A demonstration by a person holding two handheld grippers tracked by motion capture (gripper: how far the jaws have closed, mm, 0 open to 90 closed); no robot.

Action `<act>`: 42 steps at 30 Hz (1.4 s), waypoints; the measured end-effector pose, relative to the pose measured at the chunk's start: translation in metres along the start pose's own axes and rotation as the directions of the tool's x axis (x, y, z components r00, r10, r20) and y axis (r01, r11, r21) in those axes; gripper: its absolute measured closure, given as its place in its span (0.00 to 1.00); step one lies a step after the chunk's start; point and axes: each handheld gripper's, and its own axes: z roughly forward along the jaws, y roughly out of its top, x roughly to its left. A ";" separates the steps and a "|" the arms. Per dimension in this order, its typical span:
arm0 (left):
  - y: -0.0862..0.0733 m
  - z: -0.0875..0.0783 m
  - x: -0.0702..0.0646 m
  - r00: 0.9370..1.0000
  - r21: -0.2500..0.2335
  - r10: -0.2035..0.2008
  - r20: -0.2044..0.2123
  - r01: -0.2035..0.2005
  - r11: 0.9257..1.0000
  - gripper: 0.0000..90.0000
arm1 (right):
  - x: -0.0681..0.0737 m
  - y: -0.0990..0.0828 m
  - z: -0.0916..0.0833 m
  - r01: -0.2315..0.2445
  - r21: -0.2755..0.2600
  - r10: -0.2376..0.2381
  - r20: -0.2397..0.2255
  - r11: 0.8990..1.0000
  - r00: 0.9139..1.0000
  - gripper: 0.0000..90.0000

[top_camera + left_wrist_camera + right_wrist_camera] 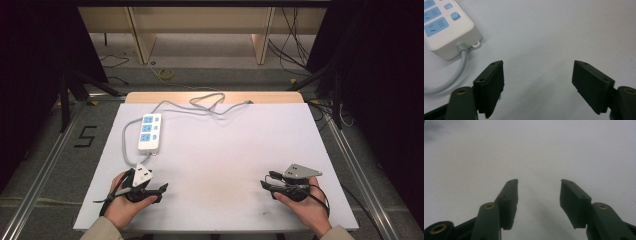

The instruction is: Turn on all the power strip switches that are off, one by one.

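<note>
High view, power strip (150, 132): white with blue sockets, lying flat on the white bench (225, 165), toward its far left part.
Strip's cable (200, 106): grey, leaves the strip's near end, curves up its left side and loops along the bench's far edge.
Left gripper (162, 189): held in the person's left hand (122, 205), just nearer than the strip's near end, resting low on the bench.
Left fingers (492, 85): spread wide, nothing between them; in the left gripper view the strip's cable end lies just beyond them.
Right gripper (265, 182): held in the right hand (307, 207), well apart from the strip, on the bench's near right part.
Right fingers (510, 200): spread, bare bench between them.
</note>
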 end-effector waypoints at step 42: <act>0.033 0.003 0.030 0.985 0.068 -0.100 -0.140 0.111 0.992 1.00 | 0.006 0.003 0.002 0.003 0.004 -0.003 0.008 1.000 1.000 0.48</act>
